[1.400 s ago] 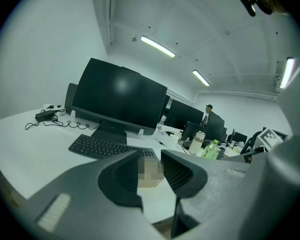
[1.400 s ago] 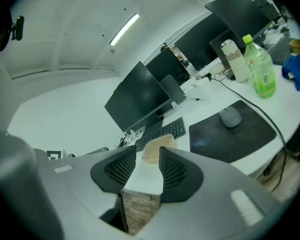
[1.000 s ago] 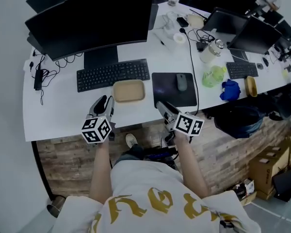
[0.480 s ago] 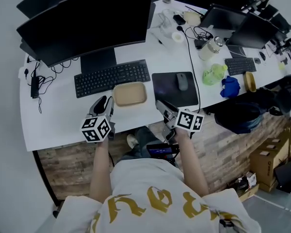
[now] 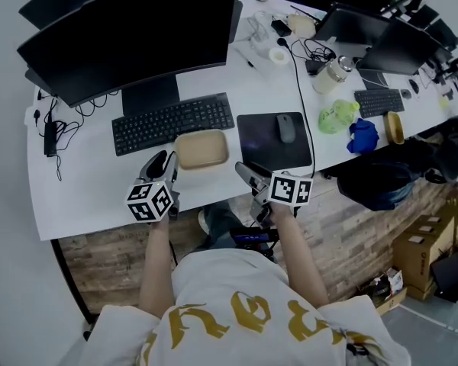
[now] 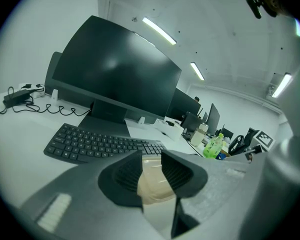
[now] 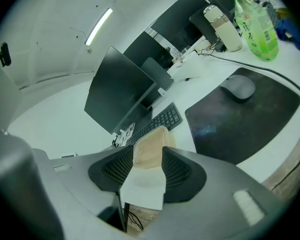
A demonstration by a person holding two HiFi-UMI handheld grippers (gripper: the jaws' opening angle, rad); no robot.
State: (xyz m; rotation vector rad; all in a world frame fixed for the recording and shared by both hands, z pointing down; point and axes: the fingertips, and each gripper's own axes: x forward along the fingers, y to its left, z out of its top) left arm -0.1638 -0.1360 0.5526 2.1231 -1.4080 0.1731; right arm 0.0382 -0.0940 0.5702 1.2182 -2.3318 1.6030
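White office desk (image 5: 91,189), tan tray (image 5: 201,149) near edge; left hand-held gripper (image 5: 159,164), right hand-held gripper (image 5: 246,172): jaws apart, empty.

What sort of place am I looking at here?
Most likely an open-plan office: a long white desk carries a big monitor, a keyboard and a mouse, with more screens further along.

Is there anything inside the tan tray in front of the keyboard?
The tray looks empty: the head view shows only its bare tan floor. In both gripper views the jaws cover its near part, so little more shows there.
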